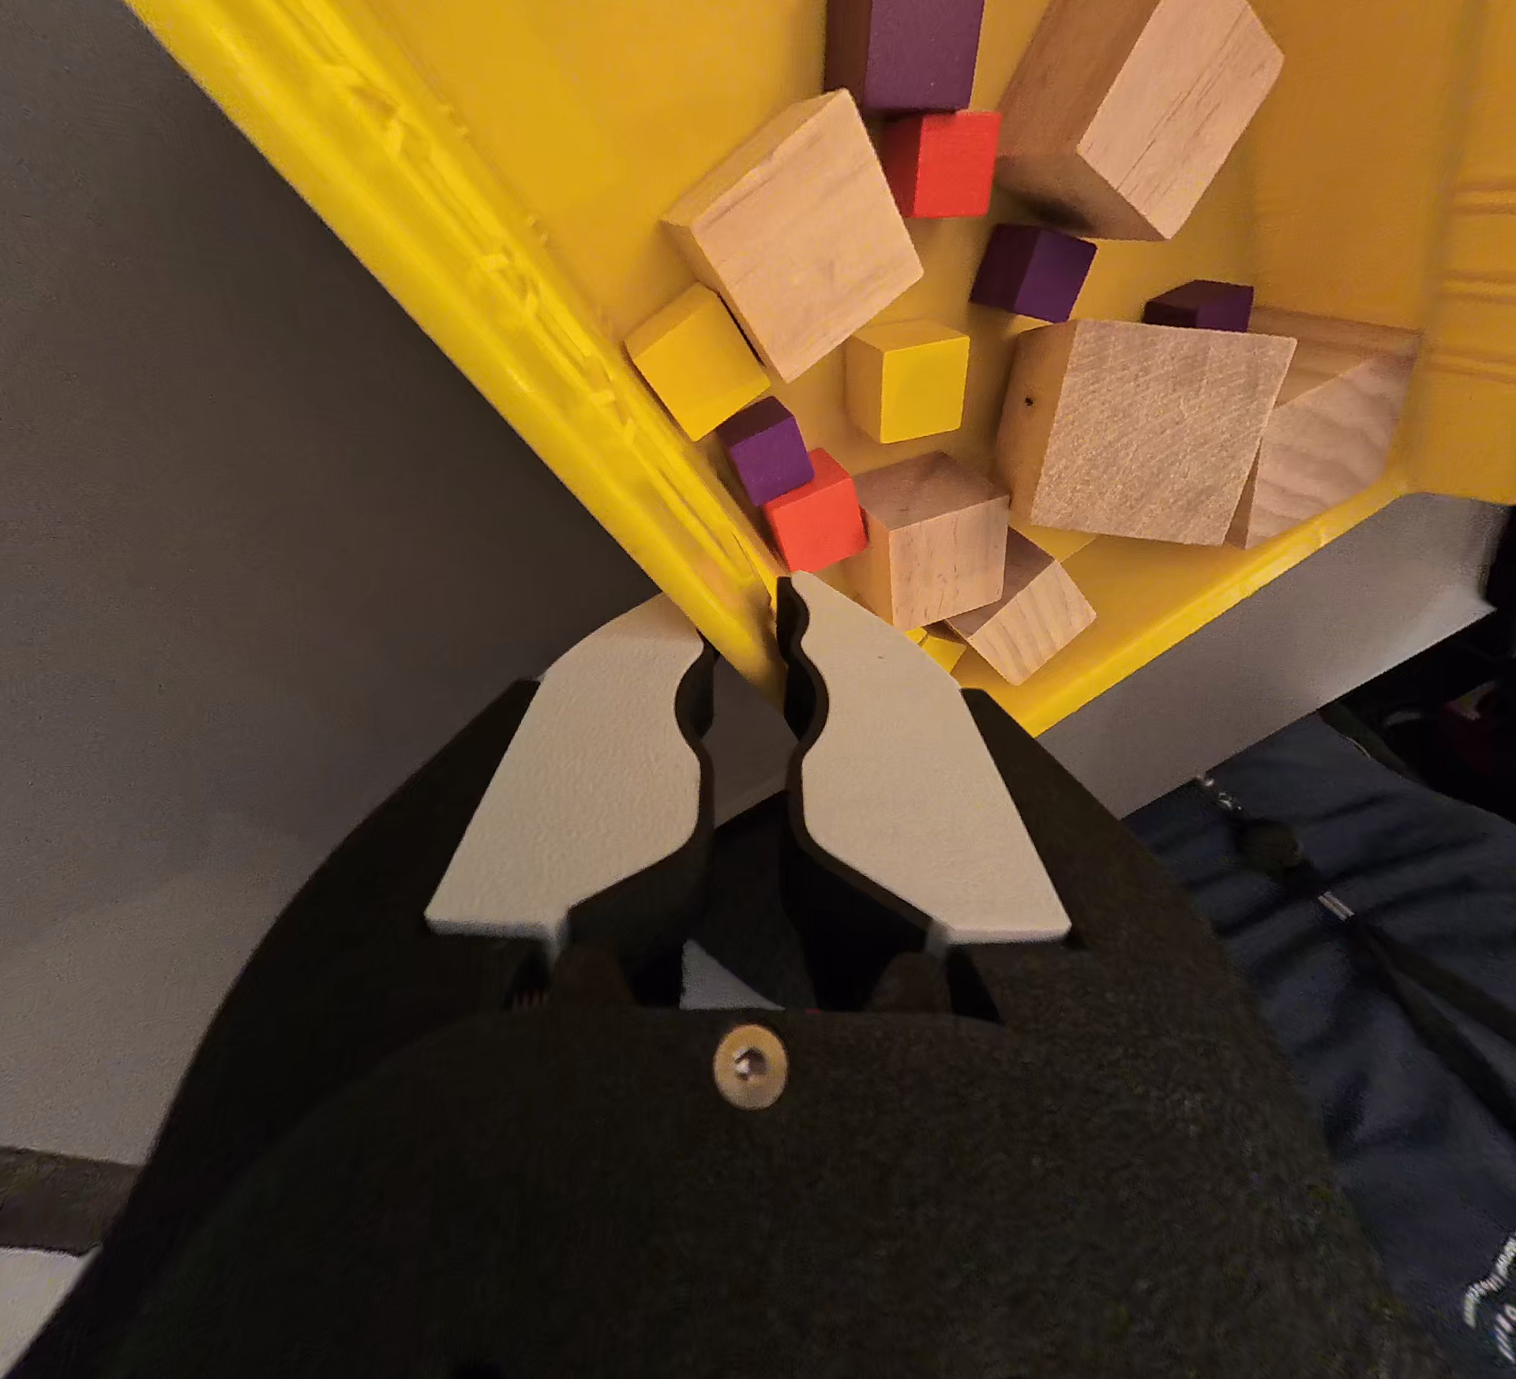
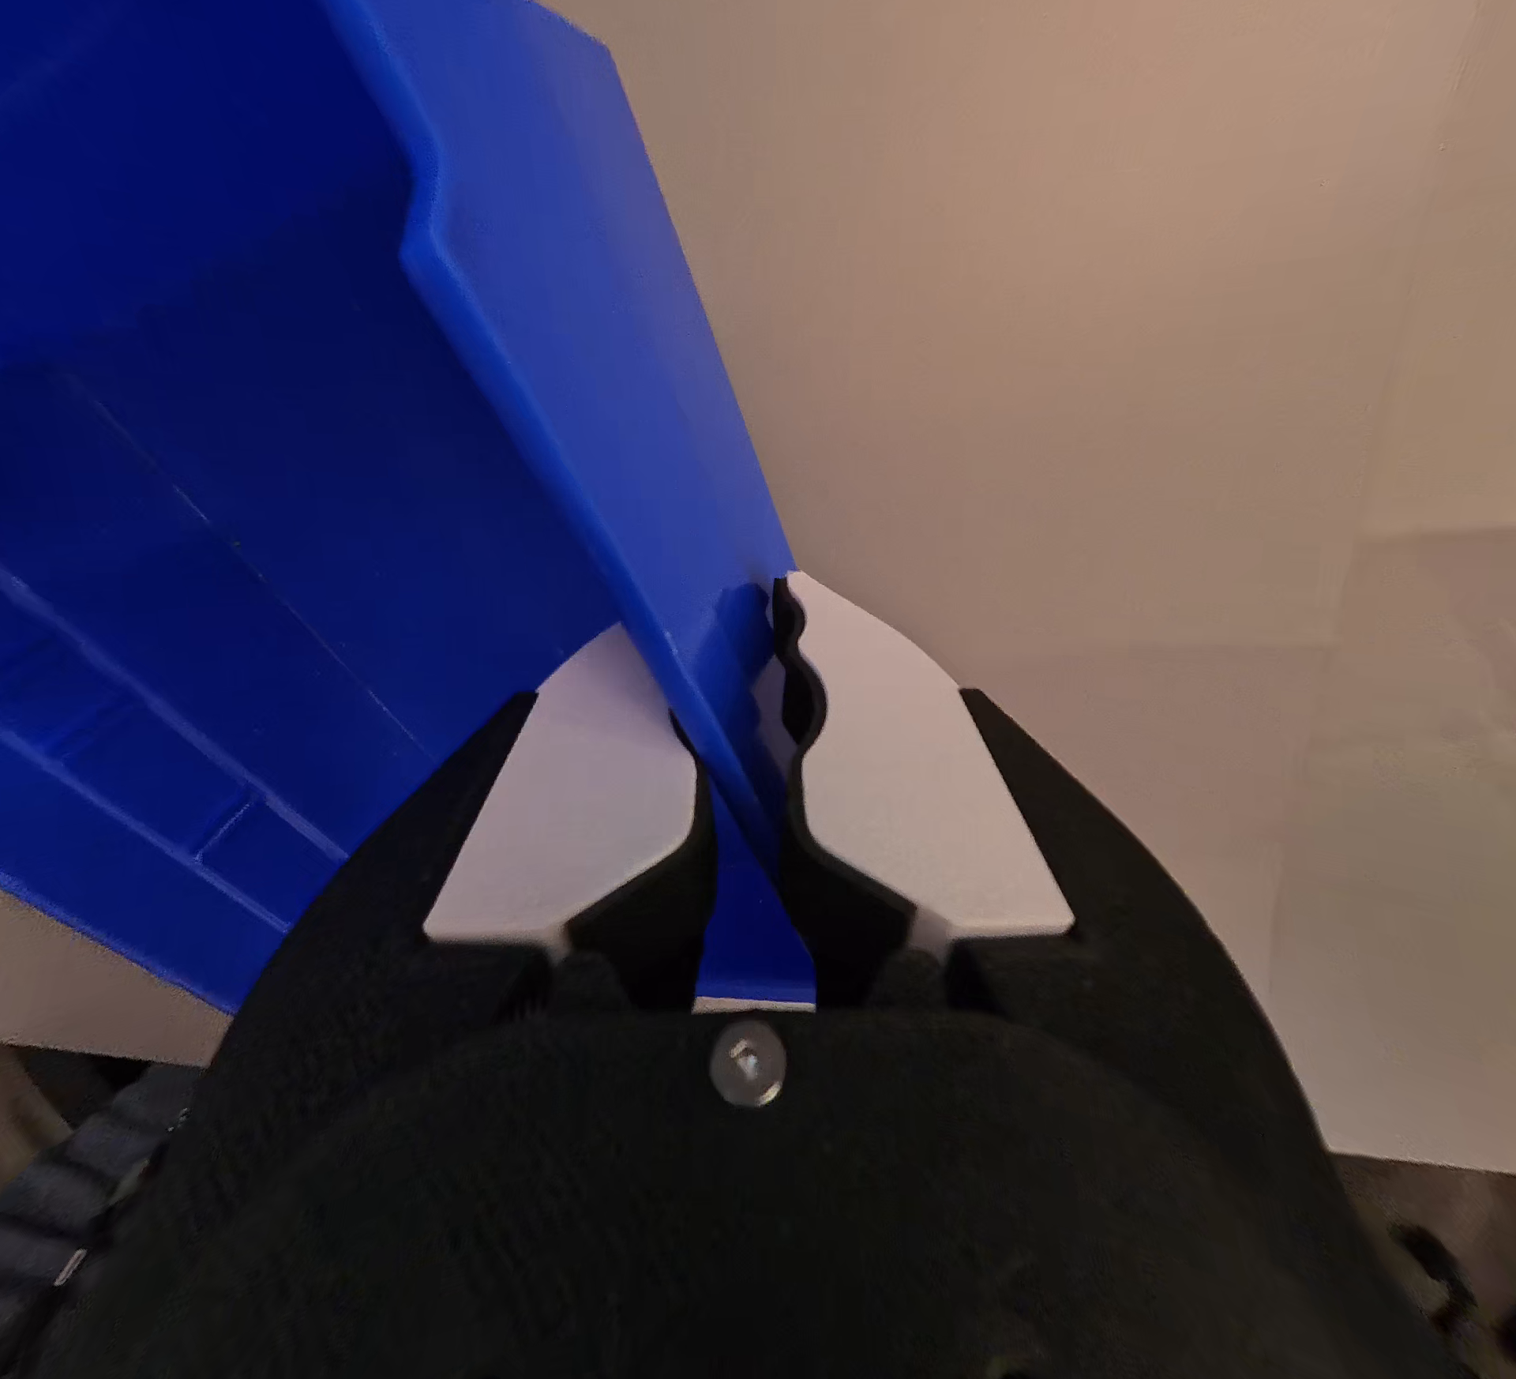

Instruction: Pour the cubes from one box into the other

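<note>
My left gripper (image 1: 751,622) is shut on the rim of a yellow box (image 1: 459,215), at its near corner. The box holds several cubes: plain wooden cubes (image 1: 1136,429), purple cubes (image 1: 923,27), red cubes (image 1: 943,162) and yellow cubes (image 1: 906,379). They lie bunched toward the near wall and corner by my fingers. My right gripper (image 2: 738,650) is shut on the side wall of a blue box (image 2: 287,396), which is lifted and tilted; I see mostly its outer side and ribbed bottom. No cubes show in the right wrist view.
A pale wall (image 2: 1107,232) fills the background behind the blue box. A white table edge (image 1: 1312,626) shows under the yellow box, with dark blue fabric (image 1: 1353,970) below it at the right.
</note>
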A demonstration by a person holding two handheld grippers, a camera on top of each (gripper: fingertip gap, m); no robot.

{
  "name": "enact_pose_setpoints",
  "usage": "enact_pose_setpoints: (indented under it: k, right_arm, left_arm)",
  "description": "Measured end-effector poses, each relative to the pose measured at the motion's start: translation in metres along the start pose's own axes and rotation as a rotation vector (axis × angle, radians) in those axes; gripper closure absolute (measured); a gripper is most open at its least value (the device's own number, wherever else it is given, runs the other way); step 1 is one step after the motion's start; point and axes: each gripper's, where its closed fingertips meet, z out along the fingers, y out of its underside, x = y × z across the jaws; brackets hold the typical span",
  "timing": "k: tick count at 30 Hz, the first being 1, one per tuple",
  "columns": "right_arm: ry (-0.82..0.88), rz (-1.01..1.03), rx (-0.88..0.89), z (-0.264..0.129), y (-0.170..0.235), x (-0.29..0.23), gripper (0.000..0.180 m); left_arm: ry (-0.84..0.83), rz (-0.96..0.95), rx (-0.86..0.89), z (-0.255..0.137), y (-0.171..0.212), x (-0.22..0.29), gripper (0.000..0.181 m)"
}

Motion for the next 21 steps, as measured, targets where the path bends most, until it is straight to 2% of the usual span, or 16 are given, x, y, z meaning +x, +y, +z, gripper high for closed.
enact_pose_setpoints:
  k: [4, 8, 15, 19, 21]
  right_arm:
    - [0.04, -0.026, 0.016, -0.003, -0.021, -0.005, 0.168]
    - [-0.009, -0.019, 0.019, 0.01, -0.034, -0.022, 0.168]
    - [-0.102, 0.02, -0.129, 0.067, -0.019, -0.056, 0.171]
    - [-0.062, -0.05, -0.177, 0.083, -0.013, -0.062, 0.172]
    - [-0.097, -0.041, -0.157, 0.088, -0.015, -0.069, 0.17]
  left_arm:
    - [-0.02, -0.019, 0.01, -0.004, 0.007, -0.016, 0.17]
    - [-0.016, -0.033, 0.019, -0.006, 0.015, -0.023, 0.17]
    - [-0.045, -0.035, -0.002, -0.012, 0.026, -0.042, 0.17]
    - [-0.056, -0.029, -0.008, -0.015, 0.031, -0.053, 0.17]
    - [-0.047, -0.027, -0.001, -0.016, 0.032, -0.057, 0.171]
